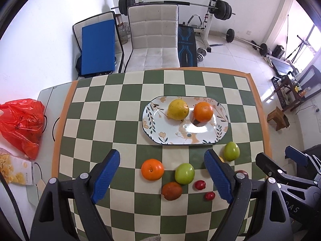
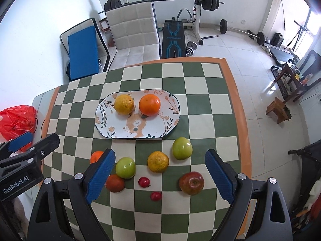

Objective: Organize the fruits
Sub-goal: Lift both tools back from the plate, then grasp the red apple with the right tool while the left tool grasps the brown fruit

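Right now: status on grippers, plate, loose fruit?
Left gripper and right gripper open, empty. Plate holds yellow citrus and orange. Red apple among fruit loose on the cloth. Path clear.

Left gripper: black moulded plastic body w/ two angled arms, each tipped by a blue ribbed pad, silver round screws at the arm pivots. Right gripper: same build, black frame w/ triangular cut-outs, blue textured pads and silver screw heads. In the right wrist view the left unit's side carries white "GenRobot.AI" lettering on black; in the left wrist view the right unit's side shows partial grey lettering "DAS".
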Action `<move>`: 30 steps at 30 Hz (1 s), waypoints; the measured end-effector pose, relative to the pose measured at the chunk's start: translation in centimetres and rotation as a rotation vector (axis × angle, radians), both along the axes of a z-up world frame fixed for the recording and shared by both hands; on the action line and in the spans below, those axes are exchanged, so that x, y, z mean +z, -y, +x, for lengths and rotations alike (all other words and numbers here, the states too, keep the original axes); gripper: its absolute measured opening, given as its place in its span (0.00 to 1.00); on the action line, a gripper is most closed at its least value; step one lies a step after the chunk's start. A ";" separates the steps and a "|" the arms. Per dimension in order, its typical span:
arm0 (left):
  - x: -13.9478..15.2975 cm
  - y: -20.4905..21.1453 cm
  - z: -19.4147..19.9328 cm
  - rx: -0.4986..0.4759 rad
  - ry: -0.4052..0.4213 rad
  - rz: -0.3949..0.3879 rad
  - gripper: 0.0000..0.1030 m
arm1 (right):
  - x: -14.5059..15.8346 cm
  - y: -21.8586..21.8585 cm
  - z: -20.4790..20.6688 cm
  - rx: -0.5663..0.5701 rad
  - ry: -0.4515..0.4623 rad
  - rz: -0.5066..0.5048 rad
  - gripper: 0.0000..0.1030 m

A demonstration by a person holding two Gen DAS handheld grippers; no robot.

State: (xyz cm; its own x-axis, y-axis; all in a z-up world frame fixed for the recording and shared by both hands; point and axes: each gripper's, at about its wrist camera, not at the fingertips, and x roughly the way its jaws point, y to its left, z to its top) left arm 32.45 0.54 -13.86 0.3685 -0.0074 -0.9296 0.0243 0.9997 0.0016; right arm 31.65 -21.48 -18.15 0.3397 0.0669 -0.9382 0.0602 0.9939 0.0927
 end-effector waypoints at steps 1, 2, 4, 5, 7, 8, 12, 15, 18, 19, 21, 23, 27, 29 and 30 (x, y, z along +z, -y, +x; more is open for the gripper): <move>0.2 0.1 -0.4 0.001 0.001 -0.001 0.83 | 0.4 0.1 -0.5 -0.004 0.005 0.002 0.91; 0.3 0.2 -0.8 0.002 0.002 -0.002 0.83 | 0.7 0.2 -0.8 -0.009 0.008 0.008 0.91; 0.6 0.3 -1.5 0.002 0.006 -0.003 0.83 | 1.2 0.3 -1.6 -0.019 0.016 0.020 0.91; 0.7 0.3 -1.8 0.003 0.010 -0.001 0.83 | 1.4 0.4 -2.0 -0.025 0.024 0.025 0.90; 1.0 0.4 -2.3 0.006 0.023 0.002 0.83 | 1.8 0.6 -2.6 -0.033 0.031 0.043 0.90; 1.1 0.4 -2.5 0.009 0.027 0.003 0.83 | 2.0 0.7 -2.7 -0.036 0.032 0.050 0.91; 0.1 0.4 -2.5 0.004 0.005 0.023 0.98 | 1.0 1.9 -3.1 -0.079 0.025 0.086 0.91; -2.2 0.5 -2.4 0.000 -0.032 0.062 0.99 | -1.5 3.7 -3.1 -0.128 -0.024 0.095 0.91; -5.8 0.4 -2.3 -0.002 -0.114 0.096 0.99 | -5.9 6.1 -3.2 -0.183 -0.115 0.113 0.91; -7.0 0.4 -2.4 -0.005 -0.144 0.097 0.99 | -7.7 6.9 -3.2 -0.200 -0.149 0.112 0.91; -9.5 0.4 -2.5 -0.019 -0.202 0.105 0.99 | -10.9 8.2 -3.2 -0.221 -0.222 0.104 0.91; -12.0 0.6 -2.8 -0.040 -0.256 0.109 0.99 | -14.4 9.3 -3.4 -0.239 -0.291 0.113 0.90; -16.2 1.5 -2.8 -0.083 -0.364 0.105 0.99 | -19.1 9.8 -3.7 -0.251 -0.375 0.130 0.90; -18.2 2.2 -2.7 -0.116 -0.405 0.106 0.99 | -20.3 9.7 -3.8 -0.247 -0.393 0.138 0.90; -19.0 2.5 -2.7 -0.134 -0.417 0.112 0.99 | -21.0 9.6 -3.8 -0.244 -0.404 0.137 0.90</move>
State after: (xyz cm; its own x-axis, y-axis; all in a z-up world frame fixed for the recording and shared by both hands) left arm 29.77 -1.97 -32.88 -0.0351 0.0797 -0.9962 0.1746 0.9820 0.0724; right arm 27.88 -31.08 -39.13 -0.0283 0.1624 -0.9863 0.3474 0.9268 0.1426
